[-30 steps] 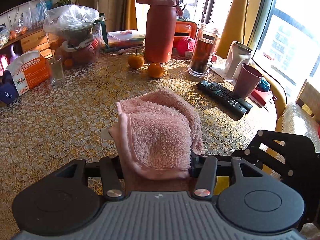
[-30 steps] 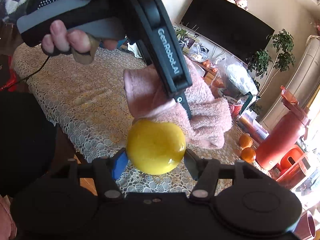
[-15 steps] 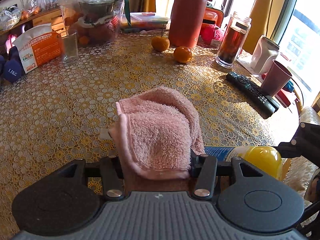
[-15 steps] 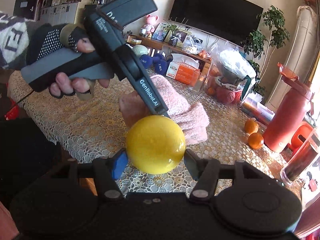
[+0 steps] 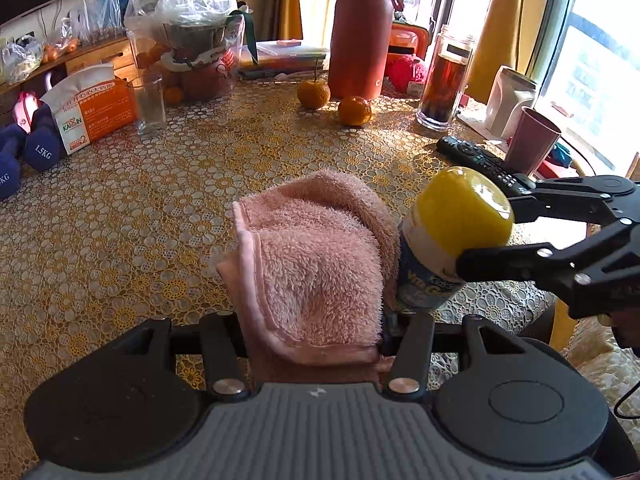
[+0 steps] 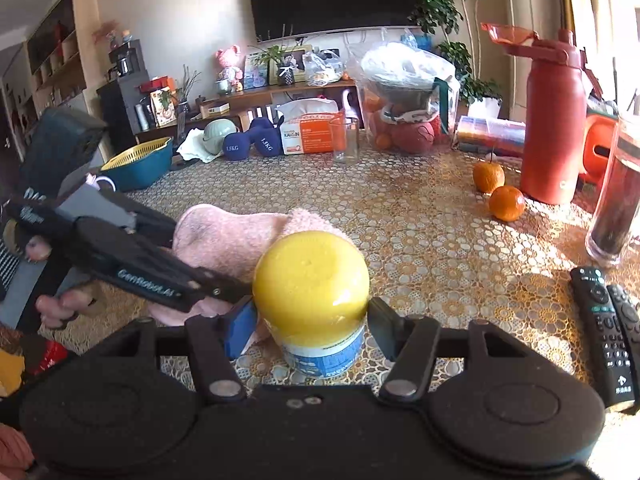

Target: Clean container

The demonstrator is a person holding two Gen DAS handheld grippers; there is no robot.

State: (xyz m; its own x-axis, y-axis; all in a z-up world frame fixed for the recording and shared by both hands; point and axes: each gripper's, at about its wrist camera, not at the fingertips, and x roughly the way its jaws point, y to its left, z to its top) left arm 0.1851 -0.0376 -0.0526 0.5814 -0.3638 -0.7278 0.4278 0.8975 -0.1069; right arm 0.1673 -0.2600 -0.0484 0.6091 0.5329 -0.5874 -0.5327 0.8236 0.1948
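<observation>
Container: the yellow-capped container (image 6: pixel 311 280) sat between your right gripper (image 6: pixel 312 316) fingers, closed on its cap. You held it clear of the table (image 5: pixel 120 220).
Long axis: it pointed away from your right claw, cap outermost and the blue-and-white labelled body nearer the palm. Seen from your left wrist camera, it leaned, cap up and to the right.
Cloth: the pink cloth (image 5: pixel 316 256) was bunched between your left gripper (image 5: pixel 320 320) fingers, pinched shut at its lower hem, and it stood up ahead of that claw.
Key relation: the container (image 5: pixel 448 236) lay just right of your left claw. Its labelled side was touching or nearly touching the cloth's right edge; I could not tell which.
Nearer hand: your left claw, with the cloth, was the one beside the body. Your right only steadied it.
Next move, as a judgement: wiping would need the cloth pressed rightward and run along the body's length.
Beyond: remote controls (image 6: pixel 608 320) lay right of your right claw. Two oranges (image 6: pixel 506 202) and a red flask (image 6: pixel 554 120) stood farther ahead.
</observation>
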